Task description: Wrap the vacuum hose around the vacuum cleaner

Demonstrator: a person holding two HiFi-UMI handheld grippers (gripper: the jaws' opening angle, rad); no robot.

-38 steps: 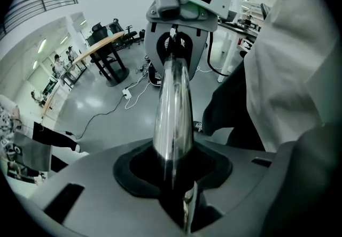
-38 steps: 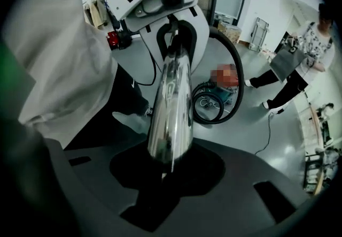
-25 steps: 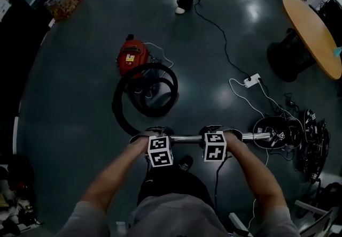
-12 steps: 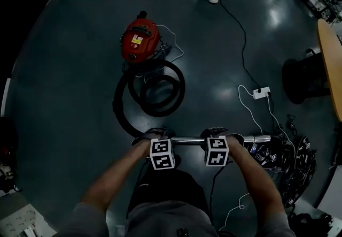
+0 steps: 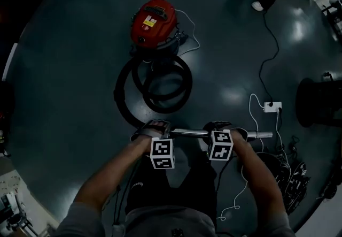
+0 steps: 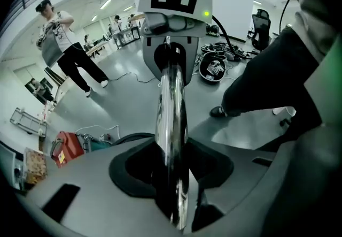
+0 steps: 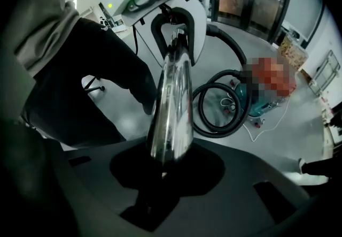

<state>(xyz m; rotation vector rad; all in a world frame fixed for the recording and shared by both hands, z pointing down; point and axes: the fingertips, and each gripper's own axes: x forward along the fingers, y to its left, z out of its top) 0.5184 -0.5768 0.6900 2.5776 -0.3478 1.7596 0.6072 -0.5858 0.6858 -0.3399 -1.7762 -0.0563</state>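
Floor [image 5: 64,70]: dark and glossy. It carries everything we describe, and no tabletop is involved.
Vacuum cleaner [image 5: 153,21]: a red canister standing upright on the floor, well ahead of both tools. We see no turn of hose round its body, so we judge the wrapping proper as not yet done.
Hose [image 5: 187,79]: black, lying in loose overlapping loops on the floor just in front of the cleaner, with the far side of the loops against its base. One run sweeps out to the left and back toward the wand. We judge the gathering partly done; what is left is to bring these loops, and the wand end, round the canister.
Wand [image 5: 189,133]: a chrome tube held level above the floor, crosswise between us and the loops. The hose appears to meet it at its left end.
Left tool [image 6: 172,177]: narrow, its pads clamped on the wand near the hose end. Its jaws have just been opening a little, with the tube between them.
Right tool [image 7: 163,169]: narrow, closed on the wand nearer its free end.
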